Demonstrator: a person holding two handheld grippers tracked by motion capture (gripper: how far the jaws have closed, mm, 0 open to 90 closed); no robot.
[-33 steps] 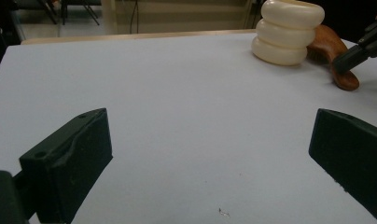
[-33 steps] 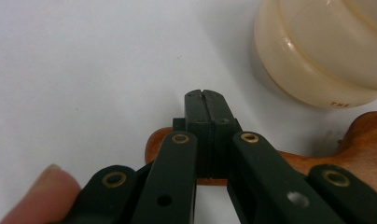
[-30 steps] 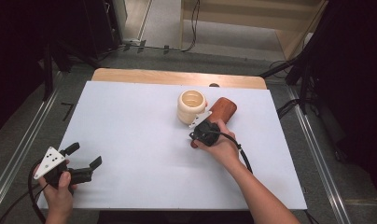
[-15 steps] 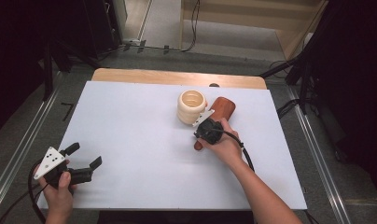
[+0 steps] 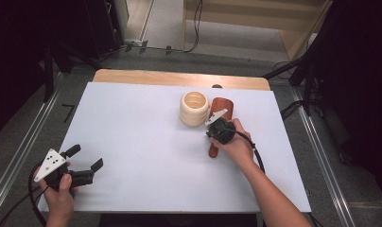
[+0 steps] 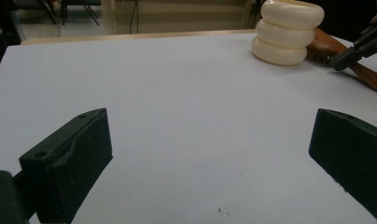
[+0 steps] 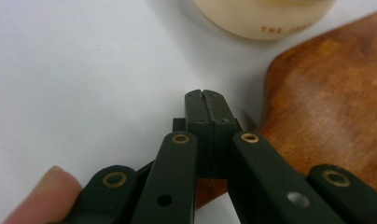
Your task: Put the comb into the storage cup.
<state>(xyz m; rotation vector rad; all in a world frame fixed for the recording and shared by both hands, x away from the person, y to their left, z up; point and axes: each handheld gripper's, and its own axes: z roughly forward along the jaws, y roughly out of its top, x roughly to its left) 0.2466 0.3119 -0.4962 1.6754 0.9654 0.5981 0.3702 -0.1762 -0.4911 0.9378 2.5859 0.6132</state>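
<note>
While ribbed and cream, cup (image 5: 194, 108) touches smooth wooden brush (image 5: 219, 123).

White table sheet (image 5: 146, 137), plain, light wood strip (image 5: 132, 76) along its top edge. Cream ribbed cup (image 5: 194, 108) upper centre, faint brown lettering near its base in the right gripper view. Reddish-brown wood brush (image 5: 221, 116) with darker grain. Black left gripper (image 5: 85, 159), pale grey plate with dark dots. Black right gripper (image 7: 206, 100), brass rivets.
</note>
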